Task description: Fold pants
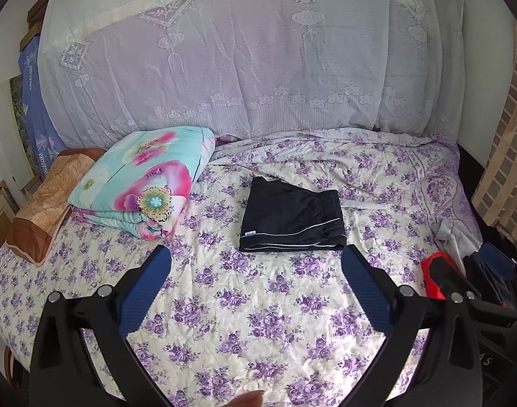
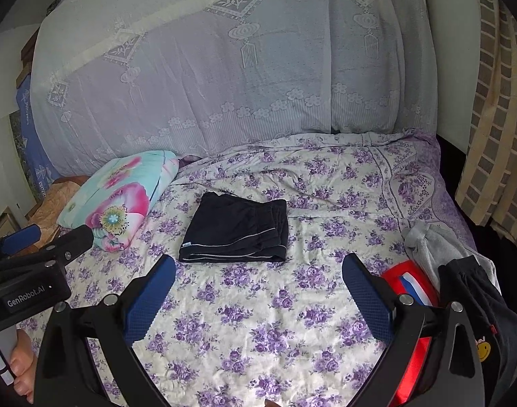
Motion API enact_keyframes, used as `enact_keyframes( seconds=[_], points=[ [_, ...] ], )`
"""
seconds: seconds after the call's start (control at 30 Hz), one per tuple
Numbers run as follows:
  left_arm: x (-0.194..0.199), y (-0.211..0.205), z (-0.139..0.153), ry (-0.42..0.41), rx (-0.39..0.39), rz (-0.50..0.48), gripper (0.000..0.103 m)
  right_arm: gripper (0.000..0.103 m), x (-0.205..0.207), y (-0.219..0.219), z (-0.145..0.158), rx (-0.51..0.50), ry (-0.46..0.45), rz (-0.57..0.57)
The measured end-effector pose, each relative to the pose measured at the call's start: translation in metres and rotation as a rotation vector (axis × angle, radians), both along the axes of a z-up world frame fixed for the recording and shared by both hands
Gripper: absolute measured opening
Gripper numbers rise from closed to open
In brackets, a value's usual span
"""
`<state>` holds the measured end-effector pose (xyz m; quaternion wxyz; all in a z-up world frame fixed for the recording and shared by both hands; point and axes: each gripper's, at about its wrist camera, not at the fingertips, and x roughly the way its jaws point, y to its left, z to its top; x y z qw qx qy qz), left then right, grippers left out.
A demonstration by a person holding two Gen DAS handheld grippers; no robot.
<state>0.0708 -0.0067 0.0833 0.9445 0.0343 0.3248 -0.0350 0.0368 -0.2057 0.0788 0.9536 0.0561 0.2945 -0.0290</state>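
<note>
1. Item under inspection: the black pants (image 1: pixel 291 220) lie folded in a compact rectangle on the floral bedsheet (image 1: pixel 258 322); the waistband faces the right side of the bundle, the white piping runs along its near edge; the folded quilt (image 1: pixel 141 188) lies just left of the pants, apart from them.

2. Left gripper (image 1: pixel 256 271): jaws released and spread wide, nothing between them; it hovers on the near side of the pants, clear of the cloth.

3. Right gripper (image 2: pixel 258 273): jaws likewise released and empty; it sits near the pants' front edge, slightly to their right, not touching.

4. Judgement on stage: the fold appears complete or nearly so; what remains looks like tidying, or taking up another garment from the pile of clothes (image 2: pixel 461 271) well to the right of the pants.

5. Recommended practice for finishing: check the near edge of the pants for layers that have slipped out of line; press flat with closed fingers, working from the pants' centre outward, rather than pinching.

6. If squaring is needed, nudge both side edges inward together so the bundle does not rotate.

7. Risk: the sheet beneath the pants is wrinkled and soft; dragging would bunch it and spoil the stack; lift, do not slide.

8. Keep both tools low and away from the quilt when withdrawing.
</note>
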Motion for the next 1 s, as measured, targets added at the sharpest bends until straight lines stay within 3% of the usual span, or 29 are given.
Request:
enact_keyframes(
  seconds=[1.0],
  points=[
    [-0.012,-0.003,0.009,-0.002,0.0,0.002,0.098,0.099,-0.007,-0.003,0.008,0.007,-0.018,0.009]
  ],
)
